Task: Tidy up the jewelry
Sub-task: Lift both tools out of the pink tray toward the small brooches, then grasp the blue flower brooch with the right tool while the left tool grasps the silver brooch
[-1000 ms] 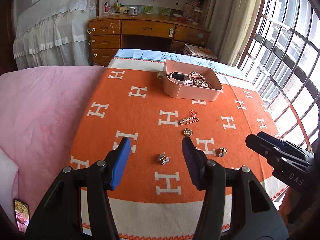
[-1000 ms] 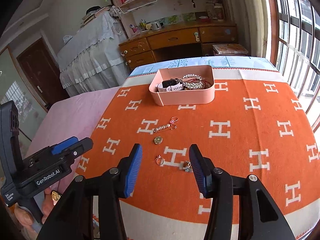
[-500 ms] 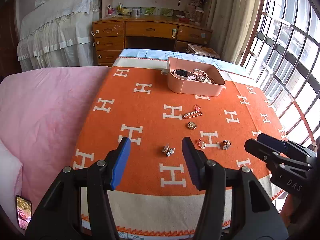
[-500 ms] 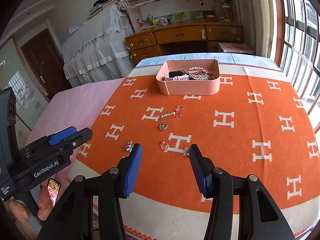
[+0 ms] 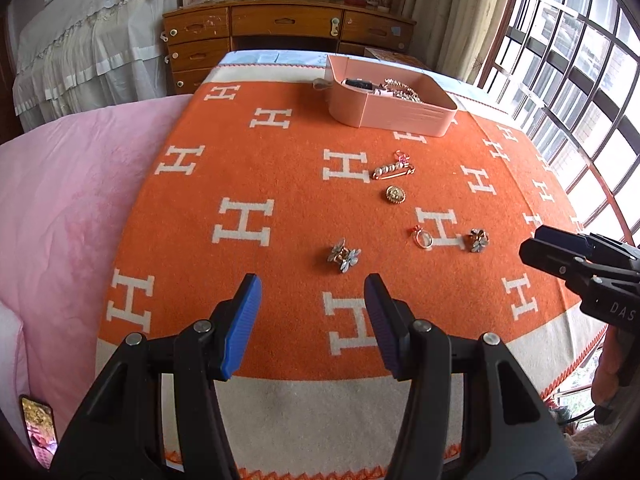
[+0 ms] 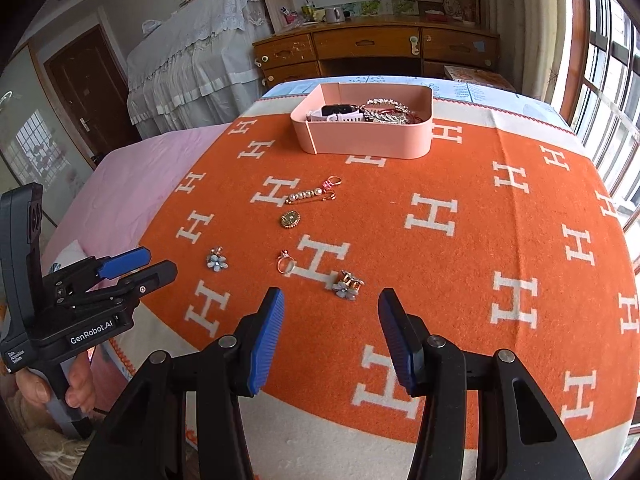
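Observation:
Loose jewelry lies on an orange blanket [image 5: 280, 160]: a flower clip [image 5: 344, 256] [image 6: 217, 261], a ring [image 5: 423, 237] [image 6: 286, 265], a second flower clip [image 5: 477, 239] [image 6: 348, 283], a round gold brooch [image 5: 395, 194] [image 6: 289, 218] and a pearl pin [image 5: 393, 169] [image 6: 311, 196]. A pink box [image 5: 394, 110] [image 6: 368, 140] at the far side holds a watch and chains. My left gripper [image 5: 312, 316] is open and empty, just short of the first clip. My right gripper [image 6: 331, 336] is open and empty, just short of the second clip.
A pink bedspread [image 5: 72, 200] lies left of the blanket. A wooden desk [image 5: 288, 32] stands behind the bed. Barred windows [image 5: 580, 80] run along the right. A phone [image 5: 38, 428] lies at the lower left.
Both grippers have pulled back and risen from the jewelry, so more of the blanket's near edge shows. Both stay open and empty. The jewelry has not moved.

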Available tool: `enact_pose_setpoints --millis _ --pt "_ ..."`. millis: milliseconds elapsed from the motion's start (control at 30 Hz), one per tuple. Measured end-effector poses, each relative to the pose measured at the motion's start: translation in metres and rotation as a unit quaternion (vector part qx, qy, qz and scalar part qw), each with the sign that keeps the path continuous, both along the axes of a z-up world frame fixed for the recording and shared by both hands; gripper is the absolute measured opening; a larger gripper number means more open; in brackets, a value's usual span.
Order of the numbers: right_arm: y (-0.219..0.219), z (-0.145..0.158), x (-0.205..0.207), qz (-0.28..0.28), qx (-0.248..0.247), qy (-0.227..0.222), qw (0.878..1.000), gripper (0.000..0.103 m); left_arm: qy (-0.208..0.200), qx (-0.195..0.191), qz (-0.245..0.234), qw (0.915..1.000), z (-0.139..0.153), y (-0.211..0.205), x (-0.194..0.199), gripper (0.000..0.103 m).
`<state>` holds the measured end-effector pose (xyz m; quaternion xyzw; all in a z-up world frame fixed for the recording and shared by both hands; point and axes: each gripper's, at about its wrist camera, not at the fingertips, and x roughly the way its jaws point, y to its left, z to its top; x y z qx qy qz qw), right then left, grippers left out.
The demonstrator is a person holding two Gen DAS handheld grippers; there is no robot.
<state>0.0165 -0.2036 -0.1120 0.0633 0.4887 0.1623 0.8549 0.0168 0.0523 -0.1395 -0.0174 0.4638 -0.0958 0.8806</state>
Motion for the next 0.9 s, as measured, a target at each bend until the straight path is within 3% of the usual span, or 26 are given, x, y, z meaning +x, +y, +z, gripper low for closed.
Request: enact_pose_setpoints --millis 400,800,900 --pt "0.0 -0.029 0.005 0.028 -0.007 0.02 0.999 0.05 0.016 -0.006 -0.02 0.9997 -0.019 -0.003 0.01 0.05" --pt "0.012 -0.048 0.025 0.022 -0.014 0.018 0.999 0.05 0.015 0.002 -0.04 0.9991 -0.027 -0.019 0.026 0.05" --pt "0.016 -0.051 0.029 0.028 -0.007 0.023 0.999 0.044 0.013 -0.005 -0.044 0.9989 -0.024 -0.019 0.027 0.05"
